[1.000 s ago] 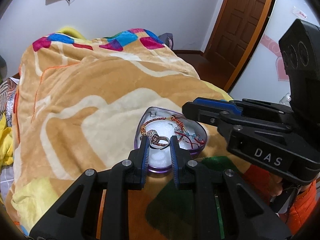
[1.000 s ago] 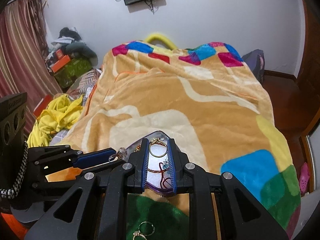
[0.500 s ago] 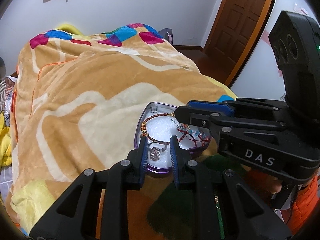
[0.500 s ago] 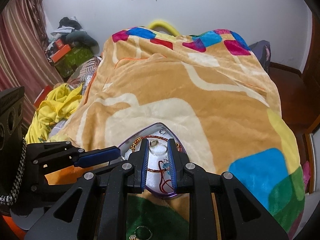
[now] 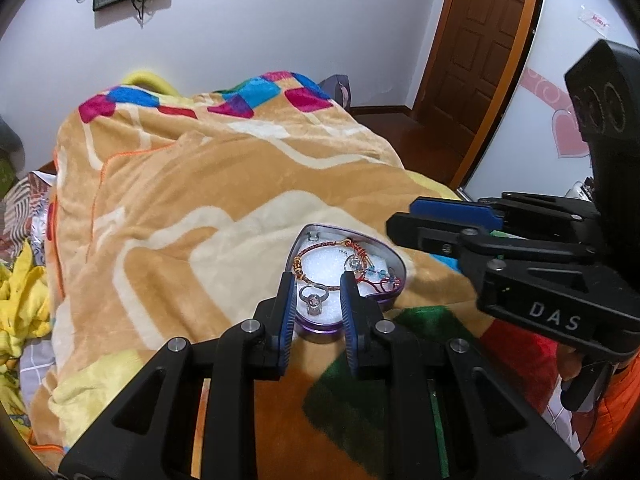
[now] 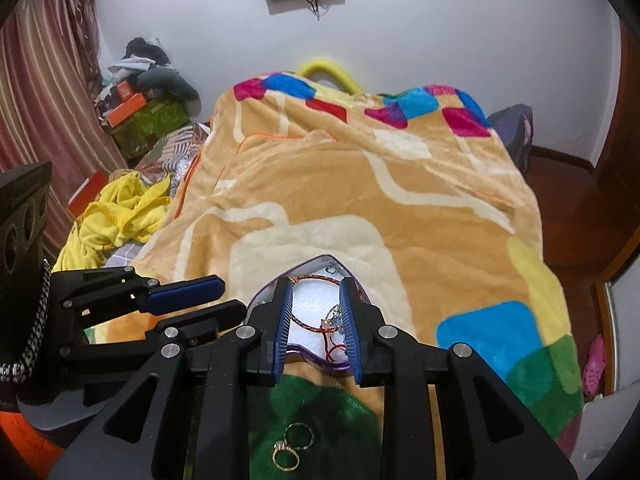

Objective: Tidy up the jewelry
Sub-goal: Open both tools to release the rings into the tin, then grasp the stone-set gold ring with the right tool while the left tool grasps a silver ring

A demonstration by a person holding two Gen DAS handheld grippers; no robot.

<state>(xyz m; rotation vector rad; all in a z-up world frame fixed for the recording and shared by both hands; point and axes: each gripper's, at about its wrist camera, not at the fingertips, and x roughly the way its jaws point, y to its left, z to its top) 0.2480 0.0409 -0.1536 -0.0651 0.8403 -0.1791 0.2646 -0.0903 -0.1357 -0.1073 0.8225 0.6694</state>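
Observation:
A purple heart-shaped tin [image 5: 394, 258] [image 6: 298, 354] with white foam lies on the blanket. It holds a red braided bracelet [image 5: 320, 246], blue beads and a silver stone ring [image 5: 314, 300]. My left gripper [image 5: 317, 280] [image 6: 230, 295] hovers over the tin's near end, open by a narrow gap, and the silver ring lies on the foam beneath that gap. My right gripper [image 6: 316, 286] [image 5: 404, 216] hangs over the tin from the other side. Its jaws are opening with nothing pressed between them. Two gold rings [image 6: 292, 446] lie on the green patch below it.
The tin sits on an orange and cream blanket [image 5: 180, 200] that covers the bed. Yellow cloth [image 6: 116, 212] and boxes [image 6: 148, 120] lie at the bed's left. A wooden door [image 5: 476, 52] and bare floor are at the right. A person's orange sleeve [image 5: 616, 408] shows behind the right gripper.
Both grippers have lifted and drawn back a little from the tin. The gold ring seen between the right fingers earlier is gone from between them, and that gap is wider.

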